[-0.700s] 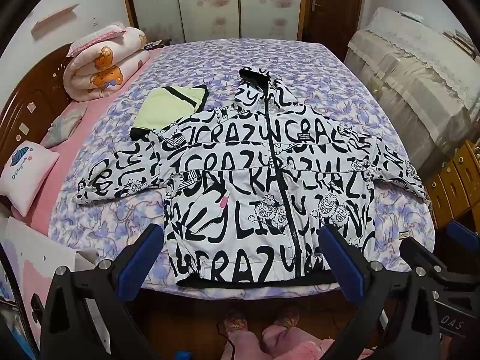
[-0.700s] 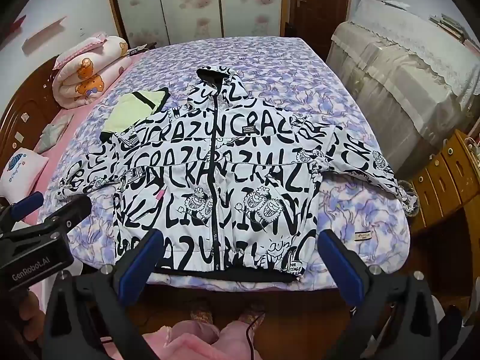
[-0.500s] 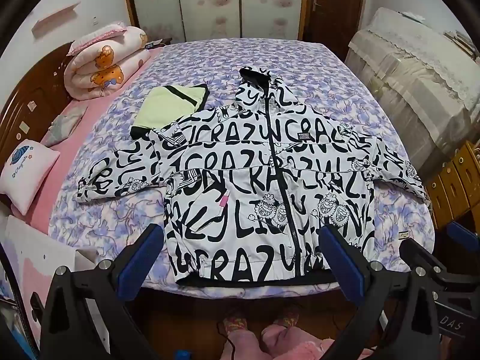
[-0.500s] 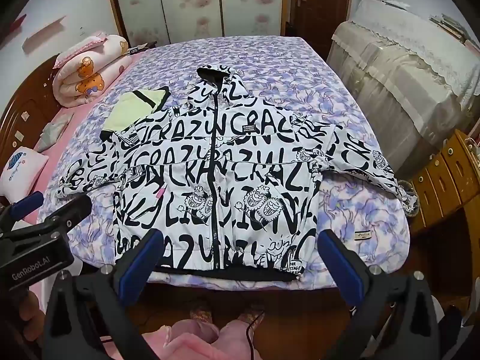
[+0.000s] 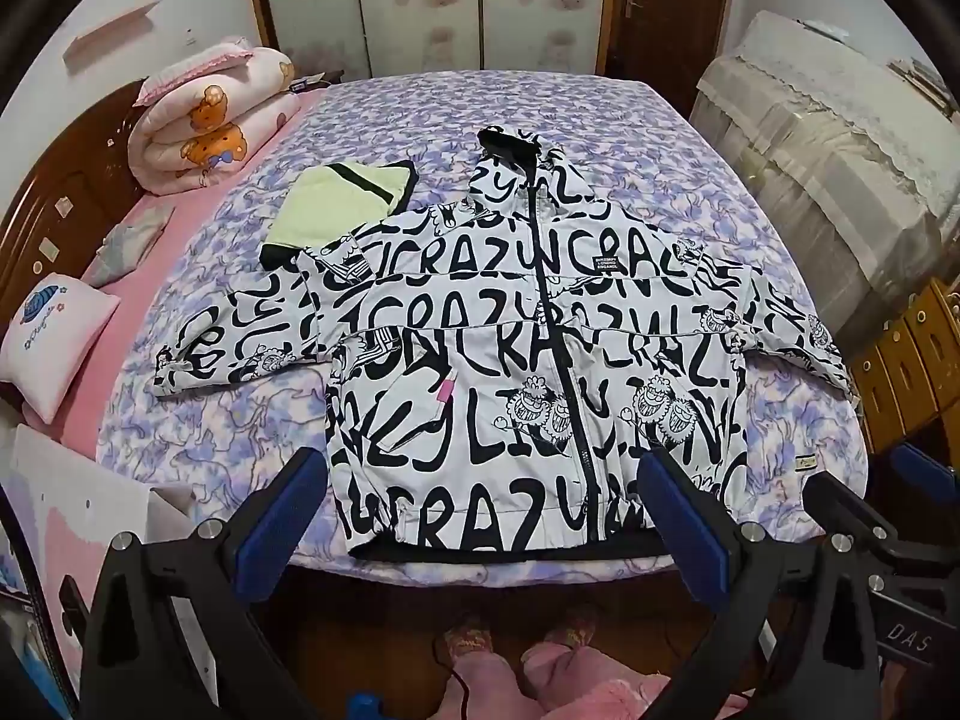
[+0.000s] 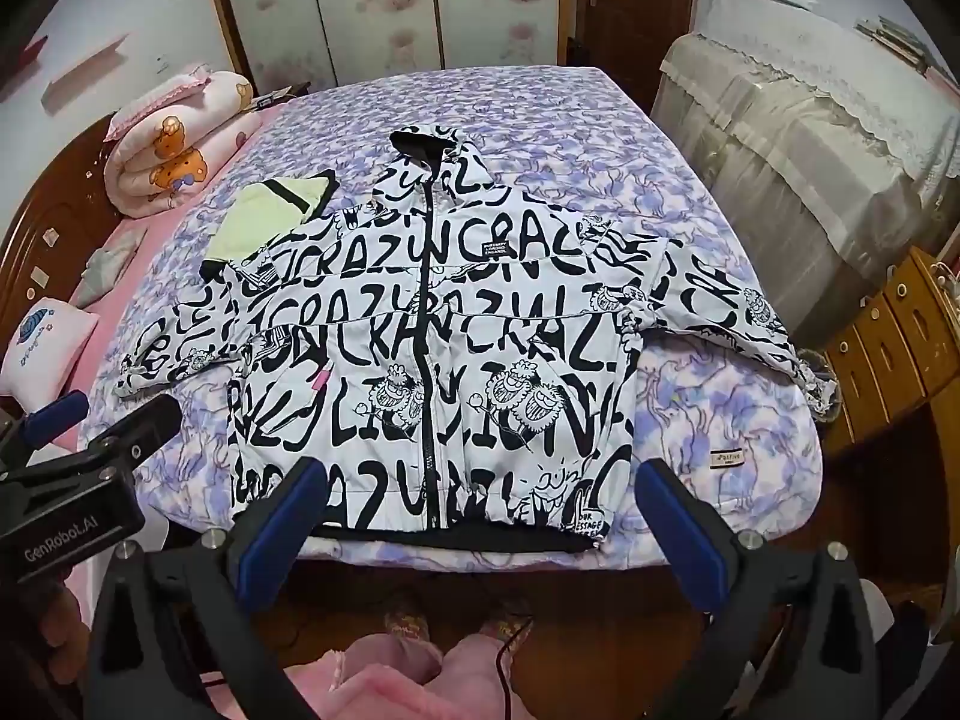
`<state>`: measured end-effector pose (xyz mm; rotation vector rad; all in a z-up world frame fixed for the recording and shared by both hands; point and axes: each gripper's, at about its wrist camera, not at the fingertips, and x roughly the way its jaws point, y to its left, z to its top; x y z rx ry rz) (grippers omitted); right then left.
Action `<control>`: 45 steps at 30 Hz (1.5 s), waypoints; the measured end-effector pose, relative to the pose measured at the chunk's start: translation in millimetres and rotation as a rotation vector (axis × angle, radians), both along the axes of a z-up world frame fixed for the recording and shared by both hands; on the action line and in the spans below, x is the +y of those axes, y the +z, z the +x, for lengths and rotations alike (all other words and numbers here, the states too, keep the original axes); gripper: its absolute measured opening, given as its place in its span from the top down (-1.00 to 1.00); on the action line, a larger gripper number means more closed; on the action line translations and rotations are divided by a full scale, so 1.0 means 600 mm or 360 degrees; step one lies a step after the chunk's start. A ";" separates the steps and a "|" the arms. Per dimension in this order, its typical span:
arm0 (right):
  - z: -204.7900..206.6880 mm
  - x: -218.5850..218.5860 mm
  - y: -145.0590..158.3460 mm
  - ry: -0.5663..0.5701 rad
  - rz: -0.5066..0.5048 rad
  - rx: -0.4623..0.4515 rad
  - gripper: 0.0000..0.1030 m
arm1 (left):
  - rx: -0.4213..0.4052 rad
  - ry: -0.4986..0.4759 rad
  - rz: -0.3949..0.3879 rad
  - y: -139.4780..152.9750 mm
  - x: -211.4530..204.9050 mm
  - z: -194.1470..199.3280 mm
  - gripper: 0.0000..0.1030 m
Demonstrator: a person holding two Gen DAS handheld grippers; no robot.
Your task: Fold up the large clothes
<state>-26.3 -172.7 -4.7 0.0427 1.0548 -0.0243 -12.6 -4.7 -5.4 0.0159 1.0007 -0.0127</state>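
A black-and-white lettered hooded jacket (image 5: 540,360) lies spread flat, zipped, sleeves out to both sides, on the near half of the bed (image 5: 480,102), its hem at the near edge. A folded pale-green garment (image 5: 336,204) lies just beside its far left shoulder, with a rolled pink quilt (image 5: 210,126) further left. The left gripper (image 5: 480,516) and right gripper (image 6: 480,510) hang above the hem, jaws spread wide and holding nothing.

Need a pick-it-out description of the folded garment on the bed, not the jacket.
Start at the bed with its purple floral cover. Beside the spread black-and-white lettered jacket, tucked partly under its shoulder on the headboard side, lies the folded garment: plain pale yellow-green with black trim.
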 end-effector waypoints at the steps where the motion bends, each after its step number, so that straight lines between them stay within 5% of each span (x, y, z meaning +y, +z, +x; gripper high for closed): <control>1: -0.001 -0.001 0.000 0.0001 0.0001 0.0001 -0.99 | 0.0000 -0.0001 -0.0002 0.000 0.001 0.001 -0.98; 21: -0.009 -0.023 0.004 0.0017 0.0016 -0.0011 -0.99 | -0.0007 0.0018 0.0002 0.004 0.009 -0.004 -0.98; 34: 0.021 -0.043 0.008 0.0211 0.0032 -0.0117 -0.99 | -0.0022 0.0189 0.0184 0.031 -0.029 0.000 -0.98; 45: 0.061 -0.060 -0.005 0.0243 0.0116 -0.0096 -0.99 | -0.0021 0.0235 0.0199 0.028 -0.032 0.015 -0.98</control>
